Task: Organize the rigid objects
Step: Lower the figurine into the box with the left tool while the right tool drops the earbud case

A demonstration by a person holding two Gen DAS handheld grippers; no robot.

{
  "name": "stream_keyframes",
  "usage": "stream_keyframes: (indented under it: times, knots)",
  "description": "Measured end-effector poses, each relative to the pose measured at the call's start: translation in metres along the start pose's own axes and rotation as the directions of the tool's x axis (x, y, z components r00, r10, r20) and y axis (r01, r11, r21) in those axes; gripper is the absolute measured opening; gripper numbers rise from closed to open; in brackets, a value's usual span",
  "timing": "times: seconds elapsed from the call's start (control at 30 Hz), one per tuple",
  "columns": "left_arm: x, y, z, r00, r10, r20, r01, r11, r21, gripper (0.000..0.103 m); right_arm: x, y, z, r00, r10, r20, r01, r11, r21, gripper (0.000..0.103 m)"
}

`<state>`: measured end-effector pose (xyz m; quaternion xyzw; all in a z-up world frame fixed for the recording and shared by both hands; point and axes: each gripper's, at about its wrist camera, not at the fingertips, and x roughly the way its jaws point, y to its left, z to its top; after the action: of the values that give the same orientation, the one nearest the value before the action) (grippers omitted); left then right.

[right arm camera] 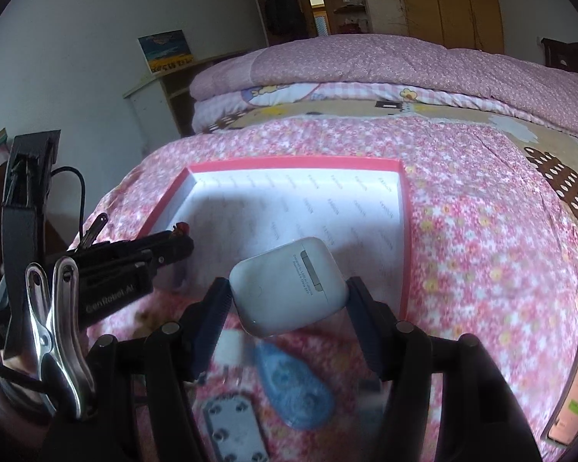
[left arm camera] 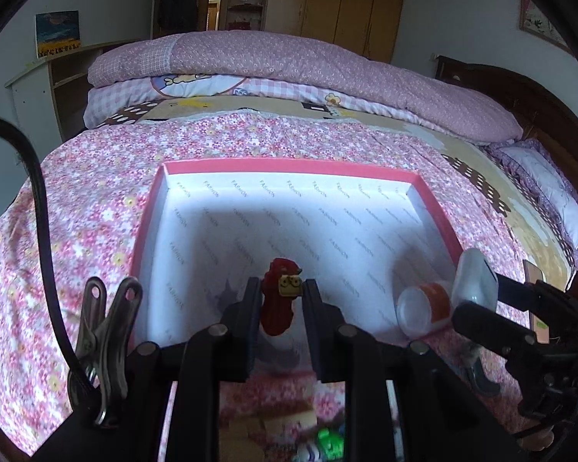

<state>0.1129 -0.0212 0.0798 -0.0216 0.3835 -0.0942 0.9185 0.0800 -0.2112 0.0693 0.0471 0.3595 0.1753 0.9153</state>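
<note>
The pink-rimmed box (left arm camera: 435, 196) lies open on the flowered bedspread (left arm camera: 96, 208), its white floor bare except for an orange-banded cup (left arm camera: 424, 304) at the right wall. The right gripper (right arm camera: 289, 300) clamps a white earbud case (right arm camera: 287, 288) at its near rim; a slanted hold could let it slip. The left gripper (left arm camera: 283, 300), narrow, pinches a red toy figure (left arm camera: 279, 300) above the near floor, risking collision alongside.

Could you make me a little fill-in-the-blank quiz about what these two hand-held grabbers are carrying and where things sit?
1. The left gripper has its fingers shut on a small red ____ figure.
2. The right gripper carries a ____ earbud case.
3. The open box on the bed has a ____ rim.
4. An orange-banded jar lies in the box on its ____.

Missing words: rooster; white; pink; side
</note>
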Motion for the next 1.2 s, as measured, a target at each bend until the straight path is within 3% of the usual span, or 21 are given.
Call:
stream_keyframes:
  times: [0.43, 0.8, 0.97, 1.2]
  knots:
    - [0.030, 0.002, 0.022, 1.000, 0.012, -0.015, -0.012, 1.000, 0.010, 0.022, 0.040, -0.013, 0.021, 0.998, -0.006, -0.055, 0.007, 1.000, 0.027, 0.062]
    - [0.038, 0.001, 0.021, 1.000, 0.024, -0.013, -0.024, 0.999, 0.023, 0.022, 0.050, -0.017, 0.022, 0.997, -0.015, -0.073, 0.018, 0.999, 0.046, 0.063]
    - [0.037, -0.001, 0.021, 0.999, 0.032, -0.019, -0.032, 0.999, 0.019, 0.045, 0.050, -0.017, 0.023, 0.997, -0.028, -0.069, 0.031, 0.999, 0.042, 0.063]
    - [0.032, -0.002, 0.021, 0.999, 0.047, -0.018, -0.047, 0.999, 0.016, 0.049, 0.041, -0.015, 0.025, 0.999, -0.030, -0.038, 0.031, 0.999, 0.030, 0.064]
